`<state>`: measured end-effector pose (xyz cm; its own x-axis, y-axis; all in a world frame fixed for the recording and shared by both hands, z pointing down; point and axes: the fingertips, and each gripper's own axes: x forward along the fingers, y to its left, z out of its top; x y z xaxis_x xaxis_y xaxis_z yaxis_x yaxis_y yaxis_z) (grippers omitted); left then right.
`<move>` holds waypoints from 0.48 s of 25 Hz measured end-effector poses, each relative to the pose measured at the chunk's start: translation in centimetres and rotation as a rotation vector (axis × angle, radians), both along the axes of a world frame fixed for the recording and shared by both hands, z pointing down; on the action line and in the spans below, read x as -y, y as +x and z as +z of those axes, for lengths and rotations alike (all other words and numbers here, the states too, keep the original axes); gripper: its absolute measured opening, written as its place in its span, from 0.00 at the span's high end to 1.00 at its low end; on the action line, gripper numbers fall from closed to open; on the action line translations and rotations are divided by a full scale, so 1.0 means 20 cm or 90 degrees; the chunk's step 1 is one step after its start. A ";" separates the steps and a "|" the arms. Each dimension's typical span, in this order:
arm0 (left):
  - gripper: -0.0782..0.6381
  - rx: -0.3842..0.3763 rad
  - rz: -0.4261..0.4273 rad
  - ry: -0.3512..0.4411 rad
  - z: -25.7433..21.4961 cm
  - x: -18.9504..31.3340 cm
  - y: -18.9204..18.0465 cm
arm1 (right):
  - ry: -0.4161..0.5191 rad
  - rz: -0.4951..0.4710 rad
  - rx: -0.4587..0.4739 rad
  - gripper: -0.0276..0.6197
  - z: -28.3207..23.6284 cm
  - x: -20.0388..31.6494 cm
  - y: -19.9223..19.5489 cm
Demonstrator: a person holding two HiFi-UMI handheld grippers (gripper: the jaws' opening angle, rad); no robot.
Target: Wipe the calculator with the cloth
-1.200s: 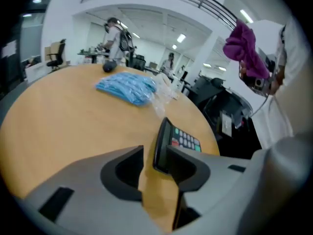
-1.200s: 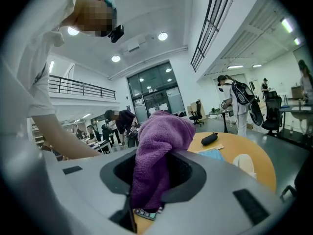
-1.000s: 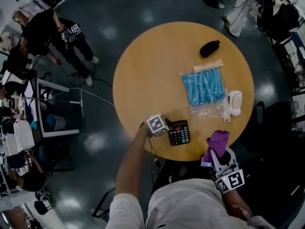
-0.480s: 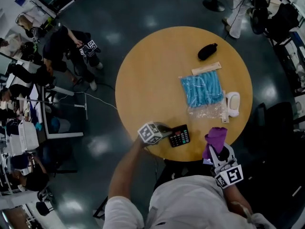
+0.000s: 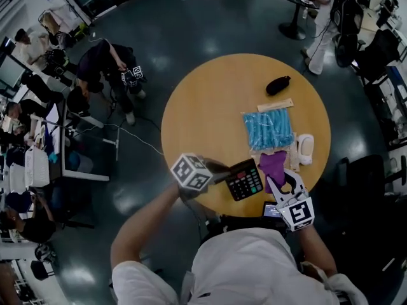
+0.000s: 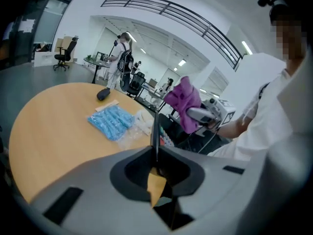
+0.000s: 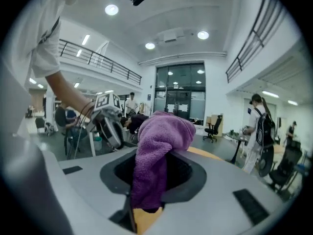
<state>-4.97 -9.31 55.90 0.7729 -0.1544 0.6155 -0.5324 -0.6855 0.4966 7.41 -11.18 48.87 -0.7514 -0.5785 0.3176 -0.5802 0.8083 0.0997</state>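
Observation:
My left gripper (image 5: 222, 173) is shut on the black calculator (image 5: 245, 179) and holds it by its left edge, lifted above the near edge of the round wooden table (image 5: 203, 119). In the left gripper view the calculator (image 6: 155, 131) shows edge-on as a thin dark line between the jaws of that gripper (image 6: 156, 153). My right gripper (image 5: 280, 182) is shut on a purple cloth (image 5: 275, 165), just right of the calculator. In the right gripper view the cloth (image 7: 156, 151) bunches out of the jaws of my right gripper (image 7: 155, 168), and the left gripper (image 7: 108, 114) shows beyond it.
On the table lie a blue plastic packet (image 5: 267, 129), a black pouch (image 5: 278, 84), a thin wooden strip (image 5: 275, 105) and a white object (image 5: 304, 148). A small screen (image 5: 273, 210) sits at the near edge. People and desks (image 5: 95, 62) stand on the floor to the left.
The left gripper closed on the calculator and lifted it off the table. The right gripper rolled and carried the cloth up and left, close to the calculator.

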 end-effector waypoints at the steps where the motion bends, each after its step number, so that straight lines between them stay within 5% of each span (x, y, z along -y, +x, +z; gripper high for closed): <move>1: 0.82 -0.003 0.008 -0.002 -0.08 0.00 0.01 | 0.020 -0.018 -0.024 0.77 -0.04 0.02 -0.04; 7: 0.82 -0.007 0.014 0.013 -0.42 0.03 0.05 | 0.153 -0.085 -0.159 0.77 -0.20 0.10 -0.28; 12: 0.83 -0.022 -0.003 0.016 -0.50 -0.01 -0.01 | 0.231 -0.178 -0.219 0.77 -0.24 -0.11 -0.46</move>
